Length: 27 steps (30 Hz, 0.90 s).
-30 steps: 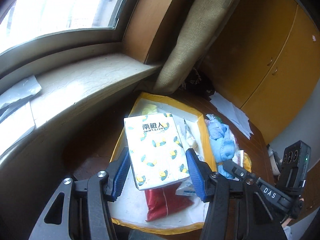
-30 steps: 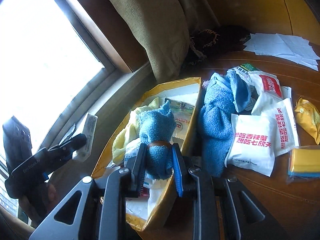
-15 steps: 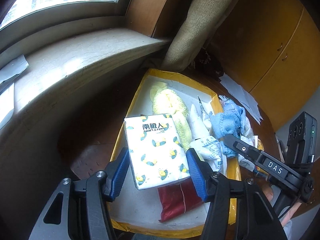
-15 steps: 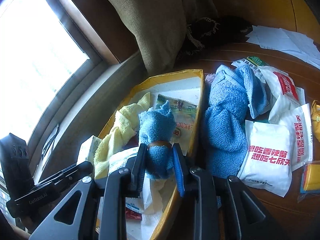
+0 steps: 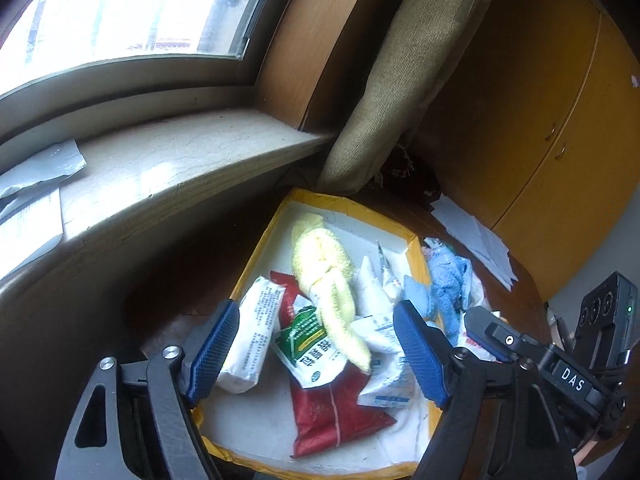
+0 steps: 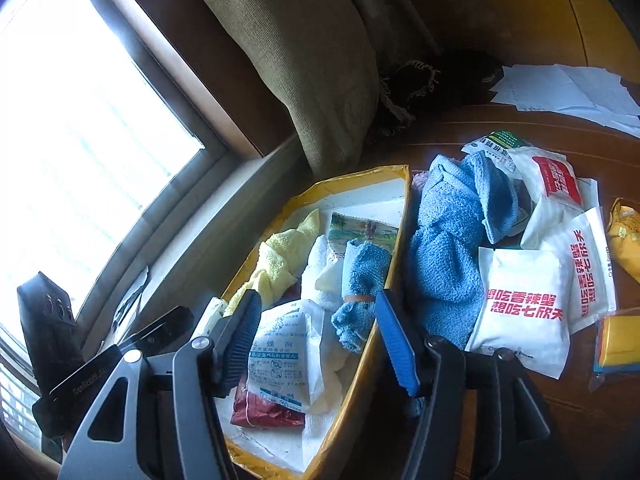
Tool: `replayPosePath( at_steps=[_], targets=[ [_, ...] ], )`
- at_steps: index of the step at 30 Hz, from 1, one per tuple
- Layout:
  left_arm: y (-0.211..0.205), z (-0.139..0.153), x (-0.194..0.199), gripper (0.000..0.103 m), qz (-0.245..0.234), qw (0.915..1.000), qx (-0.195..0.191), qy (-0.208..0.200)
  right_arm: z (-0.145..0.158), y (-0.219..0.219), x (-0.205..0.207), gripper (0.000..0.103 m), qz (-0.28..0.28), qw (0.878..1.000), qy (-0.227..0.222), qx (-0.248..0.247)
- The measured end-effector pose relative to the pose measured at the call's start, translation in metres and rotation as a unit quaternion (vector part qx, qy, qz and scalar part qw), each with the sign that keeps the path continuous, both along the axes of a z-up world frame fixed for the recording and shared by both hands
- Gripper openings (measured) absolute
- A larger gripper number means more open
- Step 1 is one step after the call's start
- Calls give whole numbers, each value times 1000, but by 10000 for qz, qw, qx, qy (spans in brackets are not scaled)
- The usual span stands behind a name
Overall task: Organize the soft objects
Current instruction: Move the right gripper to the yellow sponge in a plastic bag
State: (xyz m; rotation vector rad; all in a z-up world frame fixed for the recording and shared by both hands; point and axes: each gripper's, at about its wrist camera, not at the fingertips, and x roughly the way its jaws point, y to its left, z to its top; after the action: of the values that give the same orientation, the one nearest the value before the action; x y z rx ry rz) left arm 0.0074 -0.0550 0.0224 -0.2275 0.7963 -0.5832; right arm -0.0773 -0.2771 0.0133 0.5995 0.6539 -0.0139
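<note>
A yellow-rimmed box (image 5: 260, 248) holds a yellow towel (image 5: 324, 276), a red pouch (image 5: 332, 408) and sachets. My left gripper (image 5: 316, 344) hovers over it with jaws opening and nothing pressed between them. A white tissue pack (image 5: 252, 340) lies on its side in the box, next to the left finger. In the right wrist view, my right gripper (image 6: 318, 340) is also opening. A small blue cloth roll (image 6: 360, 288) with a rubber band lies loose in the box (image 6: 352, 172), against its right wall. A large blue towel (image 6: 448, 248) lies outside on the table.
White snack packets (image 6: 520, 308) and yellow packs (image 6: 624, 240) lie on the wooden table right of the box. Papers (image 6: 560, 92) lie at the back. A cushion (image 6: 312, 52) leans behind the box. A windowsill (image 5: 160, 168) runs along the left, and yellow cabinets (image 5: 560, 120) stand at the right.
Both grippers have opened. The tissue pack left the left jaws and now lies on its side in the box. The blue roll left the right jaws and rests in the box.
</note>
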Motion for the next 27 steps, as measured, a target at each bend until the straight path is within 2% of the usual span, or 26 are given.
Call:
replayPosePath(
  at_steps=[2,4,5,8,16,23,27],
  targets=[
    [-5,7,-11,88,-152,9997,-173,-129,5,-5,-13,64,-62,9999,-96,48],
    [-14,15,-24,91,-279,9988,-258,-302,9,-10,-28,74,-140,9997,-208,75],
    [-20,18,-31,93,-357,9982,-268,-404,11,-14,-37,76,-188,9995,-249,80],
    [-44,25,-52,94,-788,9950,-310,-536,9,-26,-63,84,-333,9989,-295,148],
    [-122,18,-89,94,-1905,9807,96,-424,-7,-76,-126,86,-979,9946,-109,340],
    [-153,12,-103,94,-2247,9738,278,-192,-18,-123,-149,86,-1625,9860,103,369],
    [-158,12,-107,94,-2287,9726,350,-214,-14,-142,-132,86,-1566,9872,203,215]
  ],
)
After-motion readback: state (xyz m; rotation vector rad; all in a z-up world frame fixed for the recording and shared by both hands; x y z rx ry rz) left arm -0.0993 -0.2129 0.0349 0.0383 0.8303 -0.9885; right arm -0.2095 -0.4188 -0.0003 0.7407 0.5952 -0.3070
